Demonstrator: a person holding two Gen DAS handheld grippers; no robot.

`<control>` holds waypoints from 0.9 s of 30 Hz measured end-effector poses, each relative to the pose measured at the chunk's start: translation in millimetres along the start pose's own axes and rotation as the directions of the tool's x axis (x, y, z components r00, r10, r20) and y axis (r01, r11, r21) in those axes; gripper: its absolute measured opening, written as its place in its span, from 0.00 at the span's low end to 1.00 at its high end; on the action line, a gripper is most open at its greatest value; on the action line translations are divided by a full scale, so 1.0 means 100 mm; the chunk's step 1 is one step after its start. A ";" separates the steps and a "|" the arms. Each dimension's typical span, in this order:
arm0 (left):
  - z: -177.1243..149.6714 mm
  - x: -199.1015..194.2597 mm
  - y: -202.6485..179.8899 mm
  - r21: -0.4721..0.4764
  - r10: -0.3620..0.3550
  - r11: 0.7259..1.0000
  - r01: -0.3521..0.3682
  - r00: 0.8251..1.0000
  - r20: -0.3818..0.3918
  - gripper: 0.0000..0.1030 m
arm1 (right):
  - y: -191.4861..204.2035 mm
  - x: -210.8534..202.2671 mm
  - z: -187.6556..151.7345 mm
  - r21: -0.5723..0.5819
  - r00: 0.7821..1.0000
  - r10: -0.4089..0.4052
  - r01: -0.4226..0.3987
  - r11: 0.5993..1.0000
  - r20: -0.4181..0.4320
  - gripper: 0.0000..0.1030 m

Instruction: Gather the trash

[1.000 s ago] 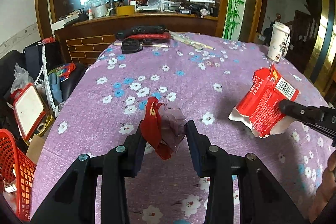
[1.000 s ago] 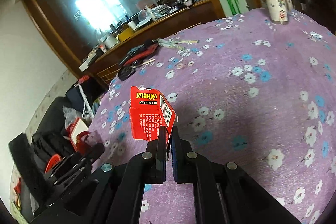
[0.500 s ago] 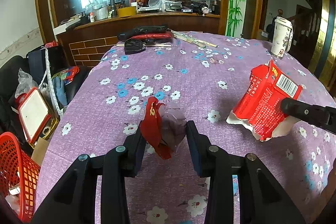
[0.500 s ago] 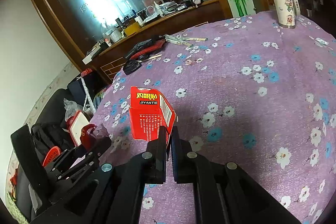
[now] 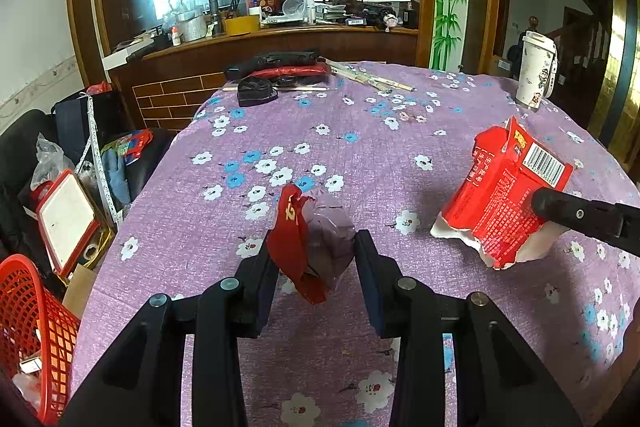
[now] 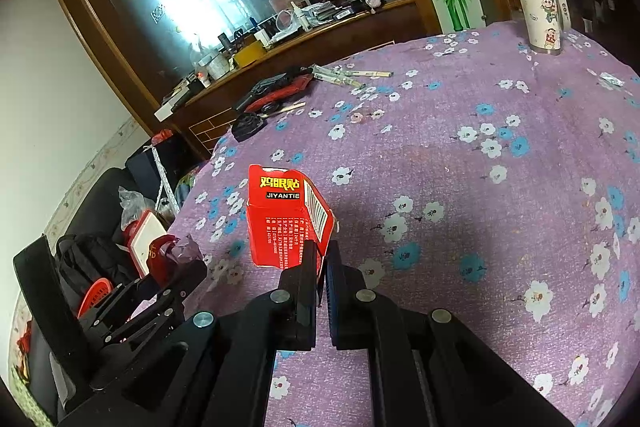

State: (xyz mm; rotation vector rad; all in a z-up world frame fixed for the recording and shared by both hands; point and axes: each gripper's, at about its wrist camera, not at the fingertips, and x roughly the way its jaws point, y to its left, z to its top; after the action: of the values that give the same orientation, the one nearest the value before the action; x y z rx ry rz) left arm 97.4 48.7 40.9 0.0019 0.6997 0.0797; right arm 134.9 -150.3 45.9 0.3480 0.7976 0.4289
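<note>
Left and right wrist views over a table covered by a purple cloth (image 5: 360, 155) printed with white and blue flowers.

Left gripper (image 5: 316, 259): we see its jaws partly drawn in and clamped on a crumpled wrapper (image 5: 316, 239), part red and part clear film, held clear above the cloth. A gold character is printed on the red strip; we cannot read it. In the right wrist view the same wrapper (image 6: 172, 251) shows at the lower left, between the left gripper's fingers.

Right gripper (image 6: 322, 259): the jaws are pressed together on the lower edge of a torn red carton (image 6: 288, 215), which is lifted off the cloth. On its top face we read yellow Chinese characters above a black band with "JIYANTIE" in white. A barcode sits on the adjoining side, and small white print, too fine to read, fills the front panel. From the left wrist view the carton (image 5: 500, 187) hangs at the right, its white inner card showing along the ragged lower edge.

Surroundings: a white lidded cup (image 6: 536, 3) with cartoon figures stands at the far right edge of the table. A red mesh basket (image 5: 28, 331) stands below the table's left side, with scraps inside.
</note>
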 end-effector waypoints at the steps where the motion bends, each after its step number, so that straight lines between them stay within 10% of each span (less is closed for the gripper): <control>1: 0.00 0.00 0.00 0.001 0.001 1.000 -0.001 1.000 0.000 0.35 | 0.00 -0.01 0.00 -0.001 1.000 -0.001 0.001 1.000 0.001 0.05; 15: 0.08 -0.26 0.13 -0.035 0.007 0.999 -0.007 1.000 0.001 0.35 | 0.16 -0.13 0.04 0.008 1.000 0.007 -0.007 1.000 0.011 0.05; 27: -0.29 -1.21 1.38 -0.156 0.110 0.983 -0.101 0.993 0.049 0.35 | 1.61 -0.06 -0.29 -0.140 0.979 0.179 -0.191 0.972 -0.096 0.05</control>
State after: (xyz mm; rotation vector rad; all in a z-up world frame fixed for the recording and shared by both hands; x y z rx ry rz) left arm -23.2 176.7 100.2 -0.1059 0.6348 0.2340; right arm 70.9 -10.7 103.9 0.2676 0.8117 0.6780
